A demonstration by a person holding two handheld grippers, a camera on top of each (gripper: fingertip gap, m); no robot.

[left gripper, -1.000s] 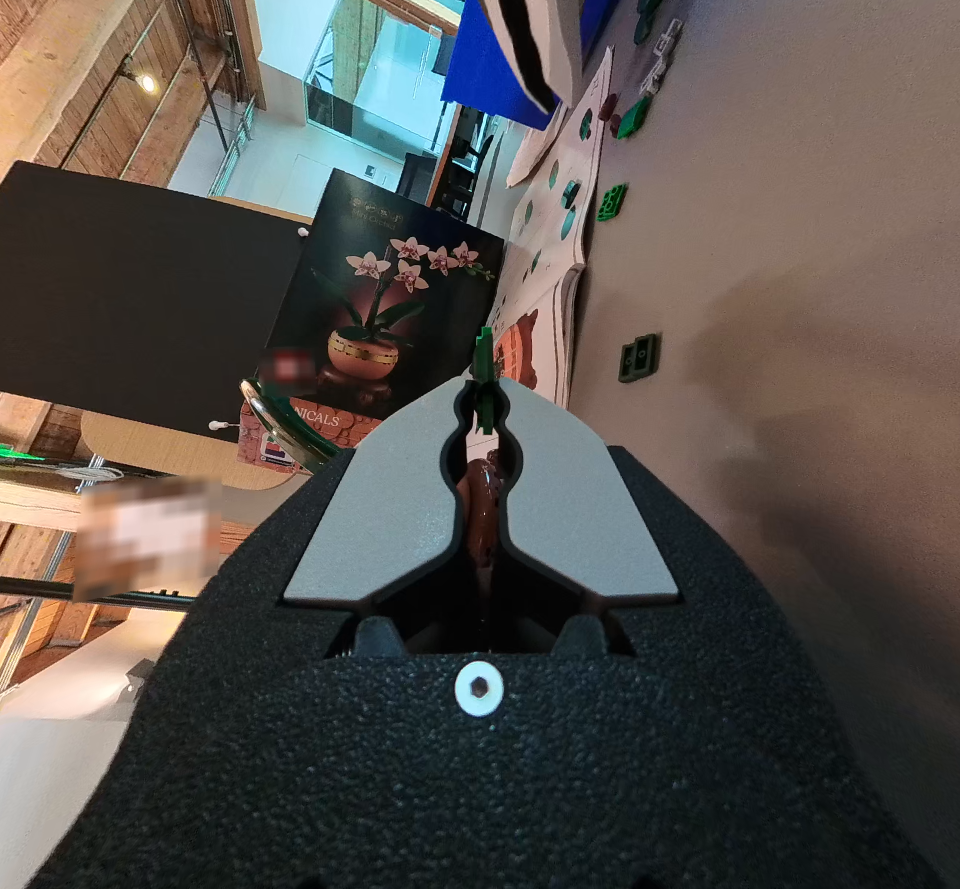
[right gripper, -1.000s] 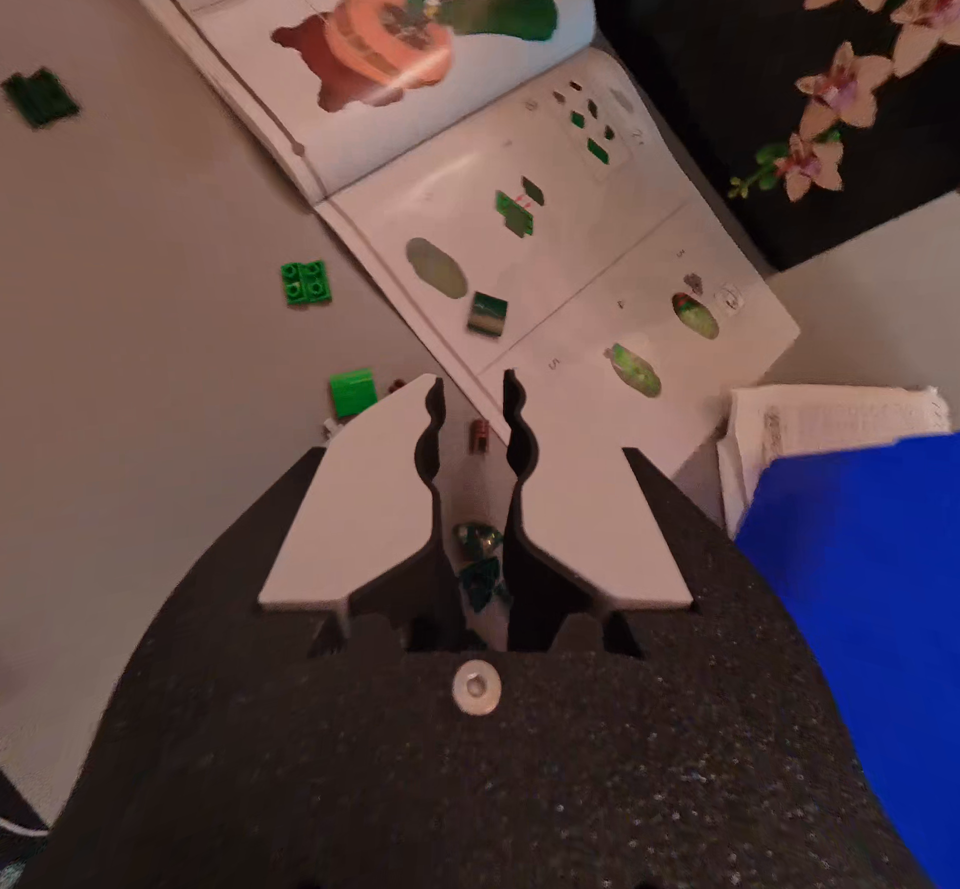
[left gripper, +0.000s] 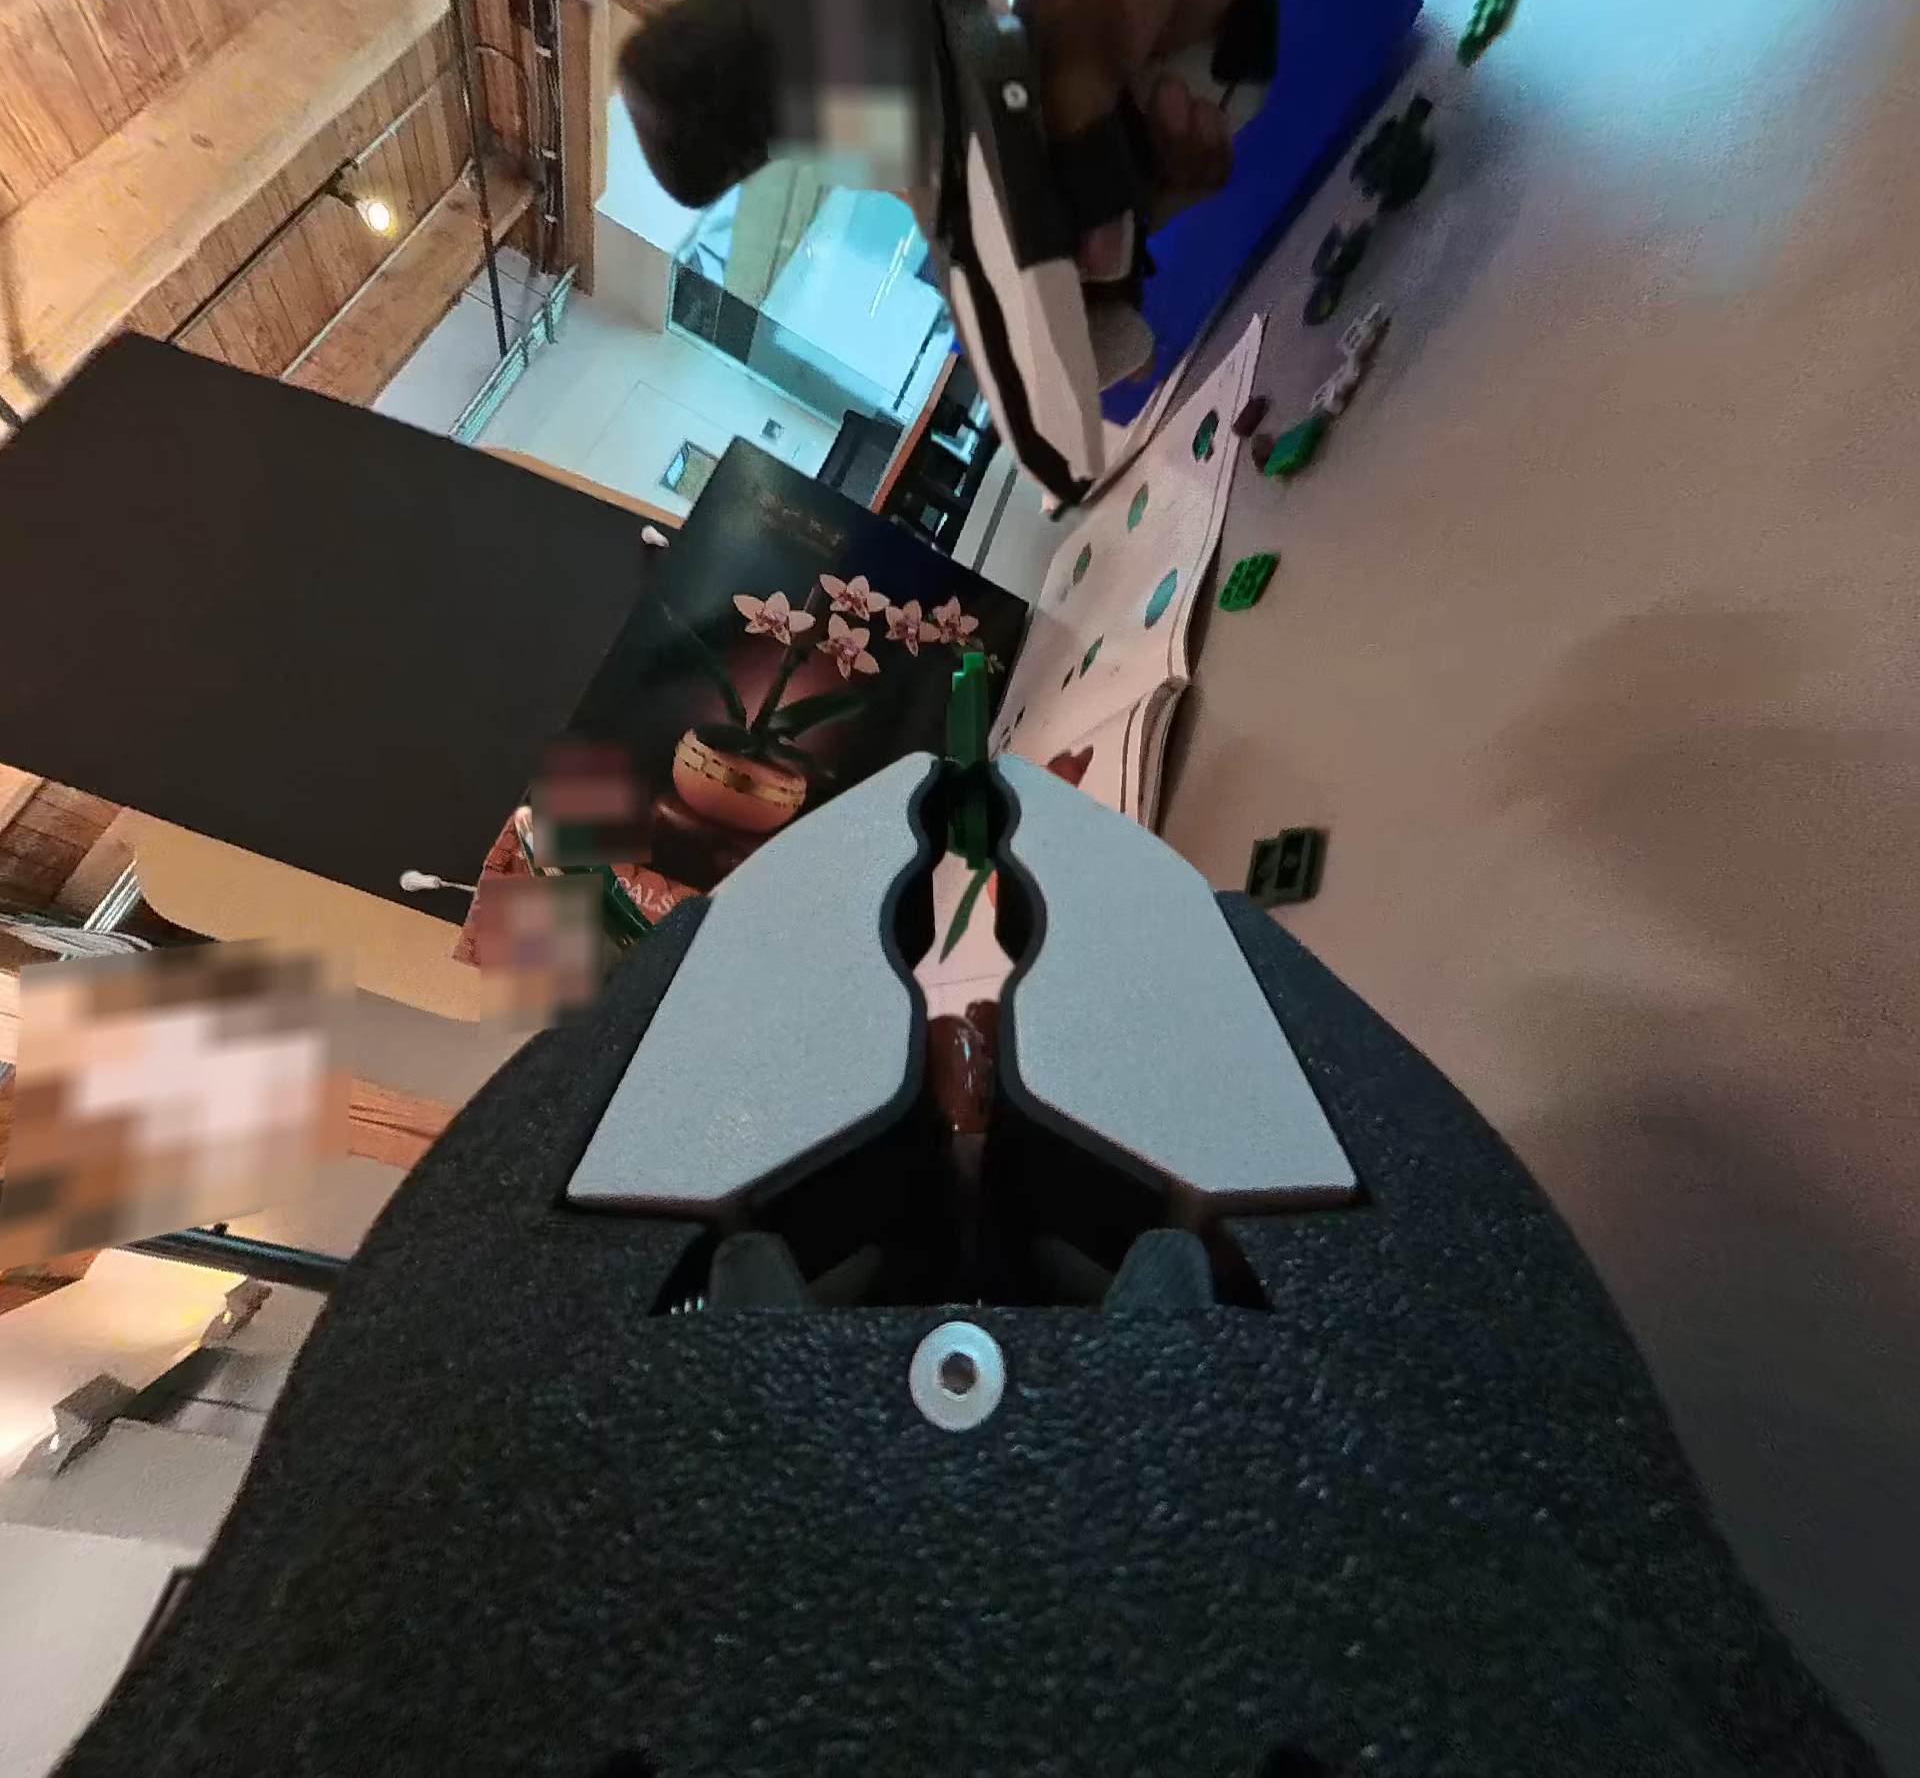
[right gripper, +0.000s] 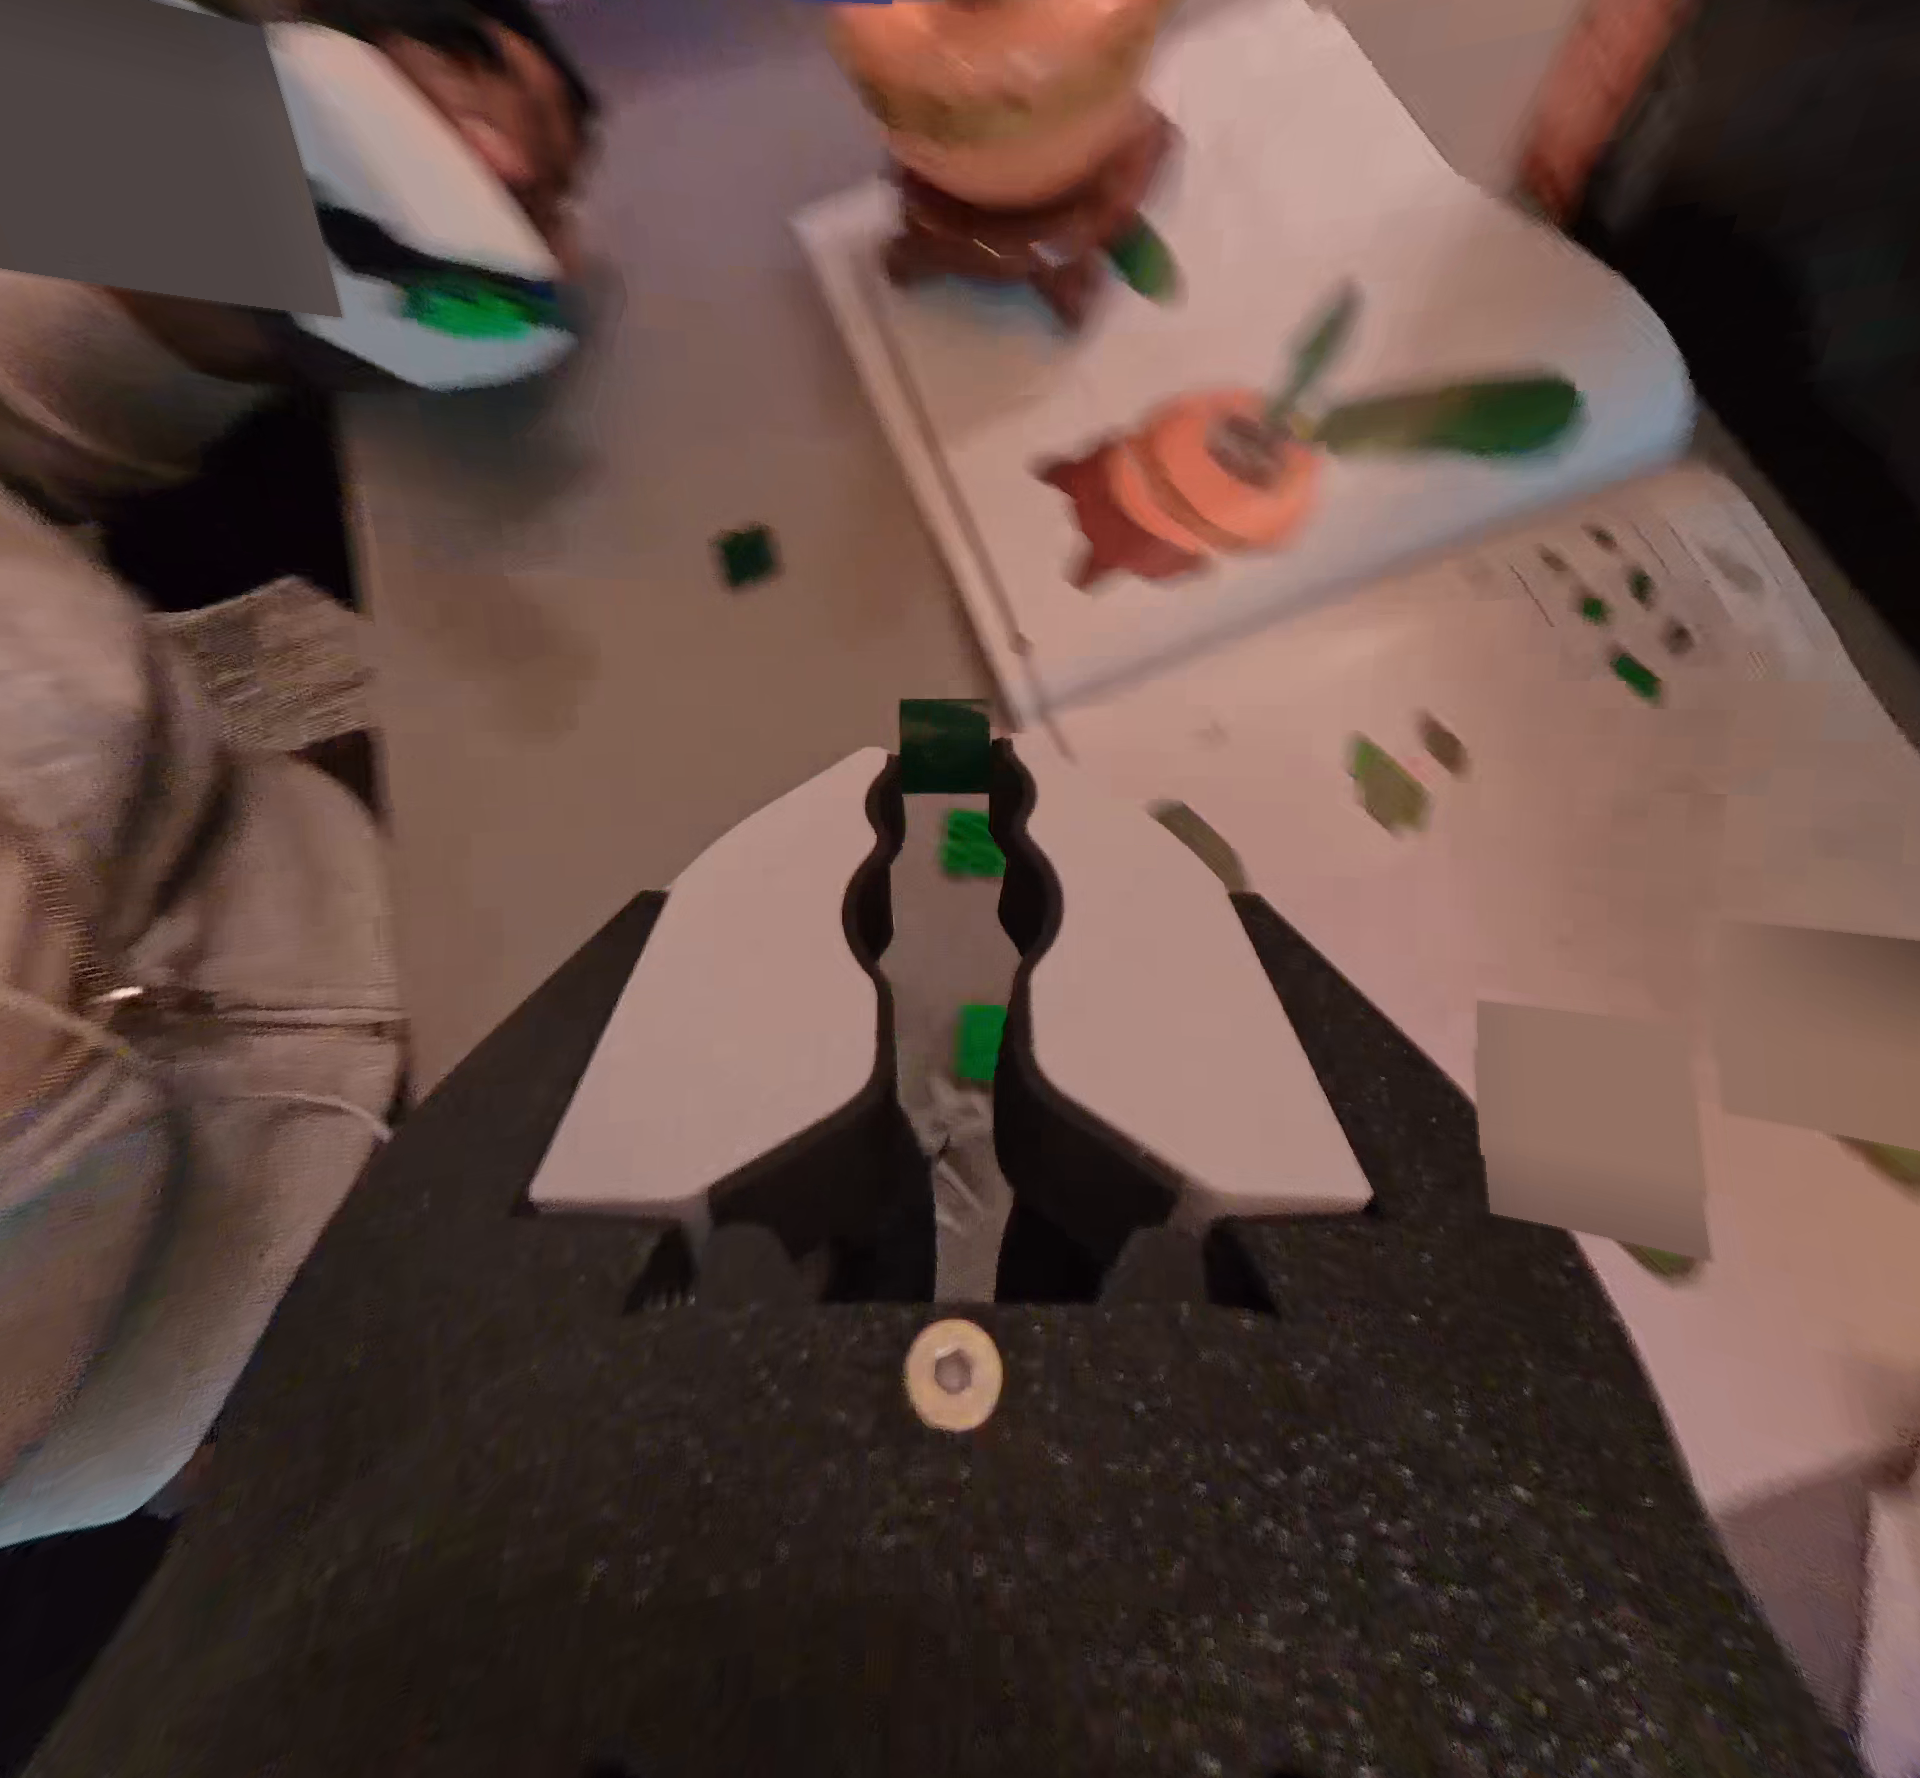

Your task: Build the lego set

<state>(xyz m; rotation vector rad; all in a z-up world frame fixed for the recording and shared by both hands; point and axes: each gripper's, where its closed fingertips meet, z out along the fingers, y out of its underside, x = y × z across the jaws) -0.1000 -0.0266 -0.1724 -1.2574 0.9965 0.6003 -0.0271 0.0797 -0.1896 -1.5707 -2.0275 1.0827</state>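
While my left claw point(left gripper: 968, 778) pinches a thin green stem point(left gripper: 970, 705) and my right claw point(right gripper: 943, 754) grips a dark green brick point(right gripper: 941, 736), both are lifted above the tabletop point(left gripper: 1621, 585), I think to join them, with the booklet point(right gripper: 1299, 523) open for guidance.

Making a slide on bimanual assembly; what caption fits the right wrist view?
Right gripper pinches a dark green brick above the open instruction booklet.
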